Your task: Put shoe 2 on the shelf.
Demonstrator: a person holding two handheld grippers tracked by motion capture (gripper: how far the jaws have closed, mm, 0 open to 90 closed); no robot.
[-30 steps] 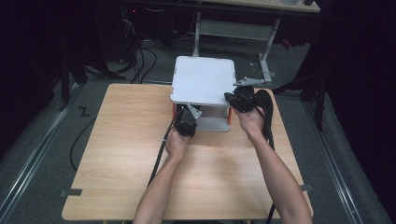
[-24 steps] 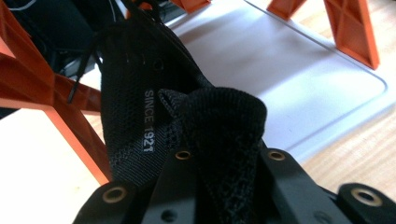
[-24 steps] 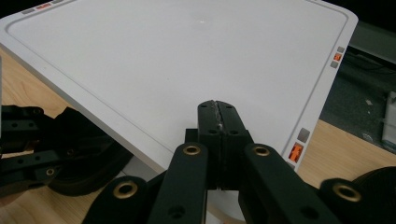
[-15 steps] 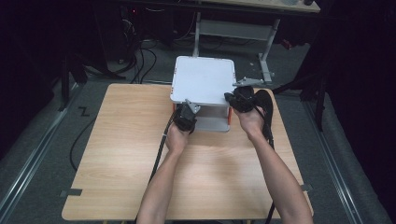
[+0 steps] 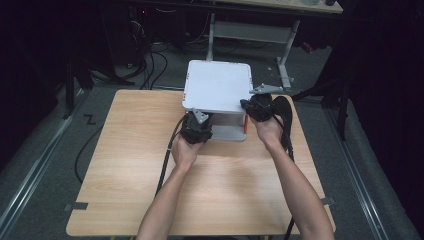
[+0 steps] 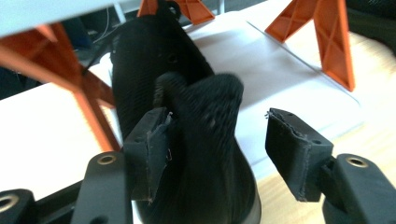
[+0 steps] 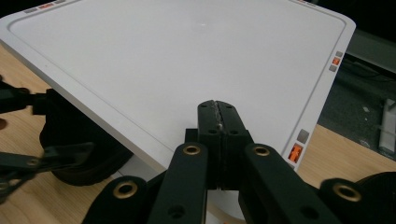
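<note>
Item: 1 black shoe (image 6: 187, 140), knit or mesh upper, lying on the lower white shelf (image 6: 280, 70) of a small 2-tier rack (image 5: 217, 85) with orange legs (image 6: 334, 42), toward the rack's left front, at the far middle of the table (image 5: 125, 165).

Handling, as judged: light, soft and pliant in the upper, which would fold under a pinch; stiffer at the sole. Cloth looked grippy, not fragile. Best hold seemed the collar or heel rim, where the wall is thin enough to fit between the pads.

Left gripper (image 6: 224, 149): jaws had just been opening, standing apart, shoe's upper between them, left pad against it, right pad clear; not clamped.

Right gripper (image 7: 218, 116): jaws closed together on nothing, over the rack's top shelf (image 7: 187, 56) near its right front corner.
</note>
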